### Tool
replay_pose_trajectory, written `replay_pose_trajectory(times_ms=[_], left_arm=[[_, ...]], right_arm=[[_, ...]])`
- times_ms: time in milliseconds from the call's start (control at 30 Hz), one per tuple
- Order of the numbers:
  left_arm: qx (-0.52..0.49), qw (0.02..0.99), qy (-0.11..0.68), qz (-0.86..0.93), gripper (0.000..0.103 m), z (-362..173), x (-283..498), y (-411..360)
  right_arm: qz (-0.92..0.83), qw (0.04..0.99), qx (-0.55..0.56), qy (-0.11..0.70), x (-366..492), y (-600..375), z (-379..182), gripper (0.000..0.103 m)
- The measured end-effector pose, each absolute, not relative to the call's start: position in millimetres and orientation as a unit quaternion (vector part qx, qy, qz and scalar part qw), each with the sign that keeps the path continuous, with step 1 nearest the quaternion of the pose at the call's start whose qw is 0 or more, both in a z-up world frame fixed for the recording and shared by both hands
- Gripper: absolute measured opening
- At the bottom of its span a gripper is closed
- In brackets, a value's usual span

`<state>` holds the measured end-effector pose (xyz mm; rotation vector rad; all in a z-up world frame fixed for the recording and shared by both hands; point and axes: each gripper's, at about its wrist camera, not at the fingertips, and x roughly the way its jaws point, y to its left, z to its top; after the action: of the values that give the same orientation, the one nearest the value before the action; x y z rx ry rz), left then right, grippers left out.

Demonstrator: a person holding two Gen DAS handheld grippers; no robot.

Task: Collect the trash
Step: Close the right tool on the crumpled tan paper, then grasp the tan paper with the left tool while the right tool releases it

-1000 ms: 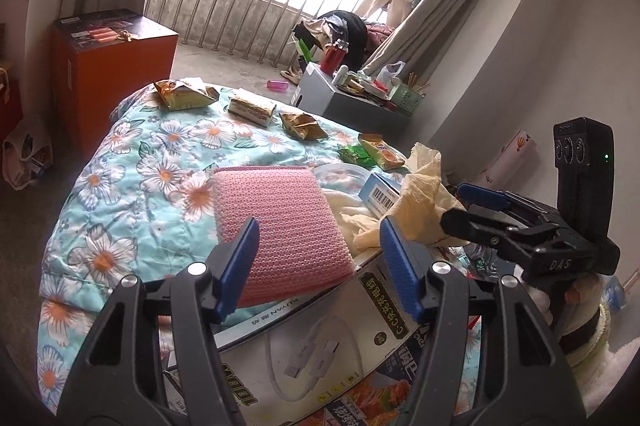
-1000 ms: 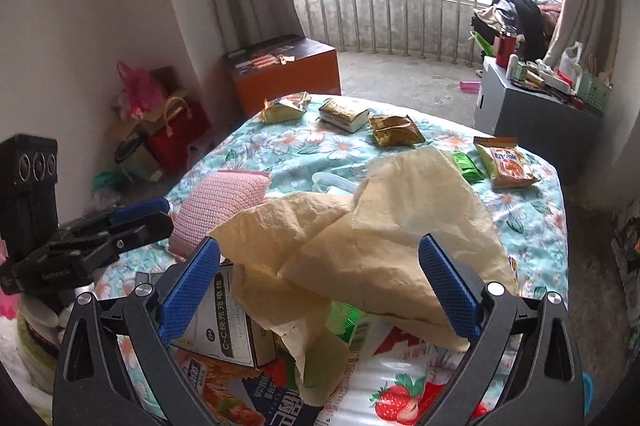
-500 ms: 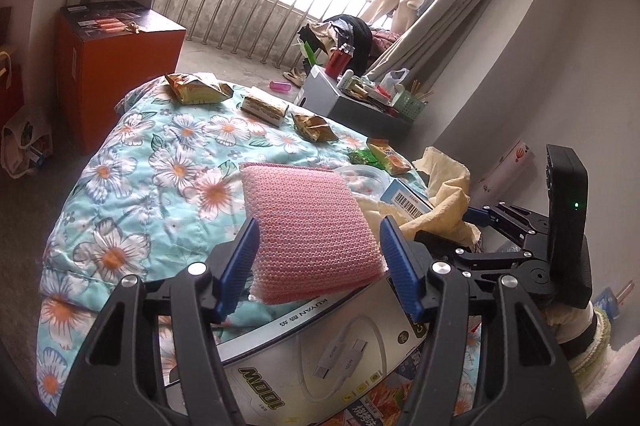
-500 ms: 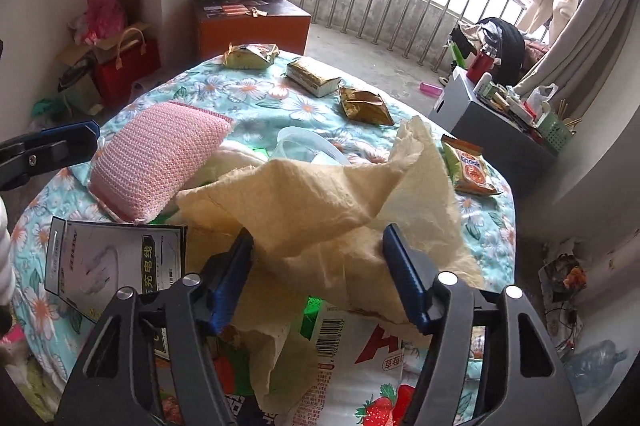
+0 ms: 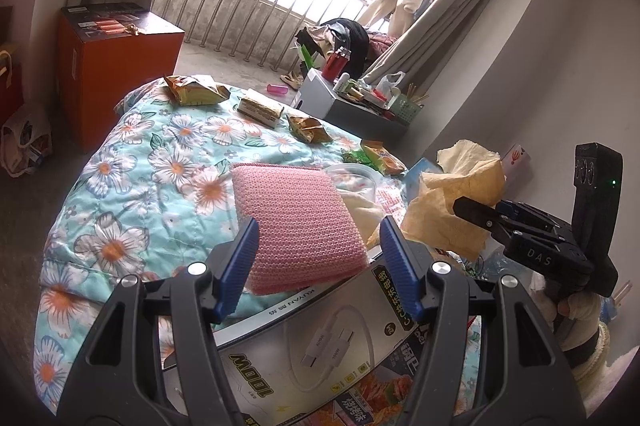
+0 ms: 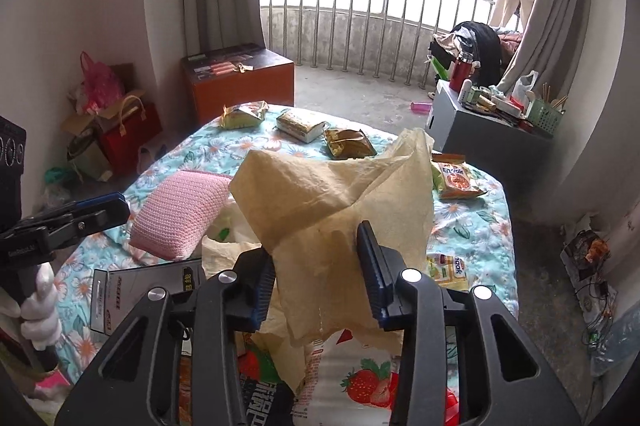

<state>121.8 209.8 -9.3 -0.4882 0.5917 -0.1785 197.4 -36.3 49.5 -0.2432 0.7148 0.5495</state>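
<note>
A crumpled yellow paper (image 6: 332, 186) hangs above the floral quilt (image 5: 160, 166), lifted clear of the bed. My right gripper (image 6: 316, 246) has this paper between its blue pads; its jaws are closing and squeeze it. In the left wrist view the same right gripper (image 5: 480, 210) holds the paper (image 5: 460, 186) up at the right. My left gripper (image 5: 320, 230) stands open with nothing in it, over a pink knitted cushion (image 5: 296, 218) and a white cable box (image 5: 320, 338). Several snack wrappers lie on the far side of the quilt, among them a gold one (image 6: 348, 142) and an orange one (image 6: 456, 180).
A strawberry-print bag (image 6: 360, 378) lies under my right gripper. An orange cabinet (image 6: 240, 78) stands beyond the bed, shopping bags (image 6: 112, 130) against the left wall, and a cluttered grey box table (image 6: 480, 130) at the right. A clear plastic tub (image 5: 352, 178) sits behind the cushion.
My right gripper's jaws narrowed from wide open onto the yellow paper and raised it off the bed. The left gripper stayed open and barely shifted.
</note>
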Motion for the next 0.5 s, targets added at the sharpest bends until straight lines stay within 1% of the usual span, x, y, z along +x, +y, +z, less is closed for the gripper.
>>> replay_pose_trajectory(times_ms=[133, 167, 200, 267, 367, 500], left_arm=[[-0.234, 0.924, 0.287, -0.093, 0.058, -7.4, 118.2, 205.6], [-0.233, 0.924, 0.287, -0.094, 0.058, -7.2, 117.6, 204.2], [-0.233, 0.924, 0.287, -0.096, 0.058, -7.0, 117.2, 202.9], [-0.231, 0.924, 0.288, -0.103, 0.058, -6.5, 116.2, 199.3], [-0.227, 0.923, 0.287, -0.117, 0.058, -5.8, 114.8, 192.6], [-0.219, 0.920, 0.288, -0.151, 0.058, -4.8, 112.7, 178.8]], right_arm=[[0.279, 0.894, -0.083, 0.340, 193.4, -45.4, 53.3, 0.039], [0.281, 0.895, -0.074, 0.339, 193.1, -48.1, 53.6, 0.037], [0.283, 0.895, -0.066, 0.338, 192.8, -50.8, 54.5, 0.025], [0.293, 0.892, -0.047, 0.341, 193.8, -55.7, 55.9, 0.011], [0.293, 0.894, -0.021, 0.337, 193.9, -65.3, 60.7, 0.008], [0.316, 0.884, 0.014, 0.344, 191.6, -77.1, 63.6, 0.008]])
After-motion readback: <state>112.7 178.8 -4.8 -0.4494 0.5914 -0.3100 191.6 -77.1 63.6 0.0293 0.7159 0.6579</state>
